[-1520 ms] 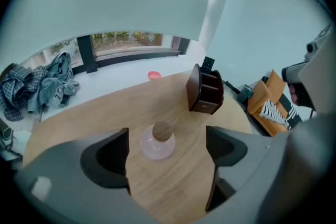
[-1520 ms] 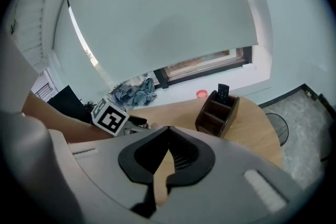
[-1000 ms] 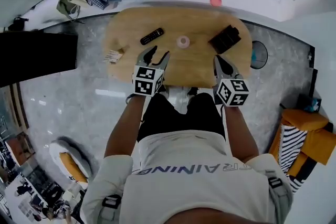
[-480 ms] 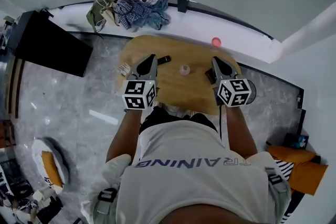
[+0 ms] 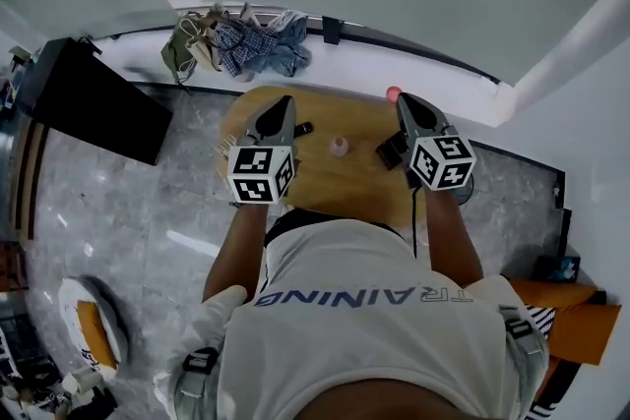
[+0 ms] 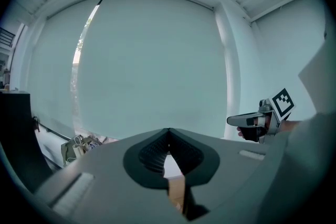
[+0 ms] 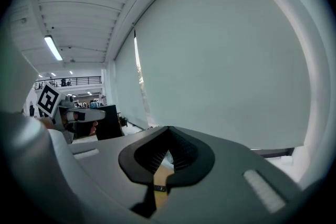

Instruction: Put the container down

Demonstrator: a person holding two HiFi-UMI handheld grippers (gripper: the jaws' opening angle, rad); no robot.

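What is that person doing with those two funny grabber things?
A person stands at a wooden table with a grabber in each hand. The left gripper and the right gripper are both shut and empty, held over the table. The small pink container sits on the table between them, and neither one touches it.

Container (image 5: 340,147): small, pale pink, round as seen from above; finer detail too small to tell. It stands on the wooden table (image 5: 346,190), roughly midway between the left gripper (image 5: 283,101) and the right gripper (image 5: 403,99), touching neither and held by neither.
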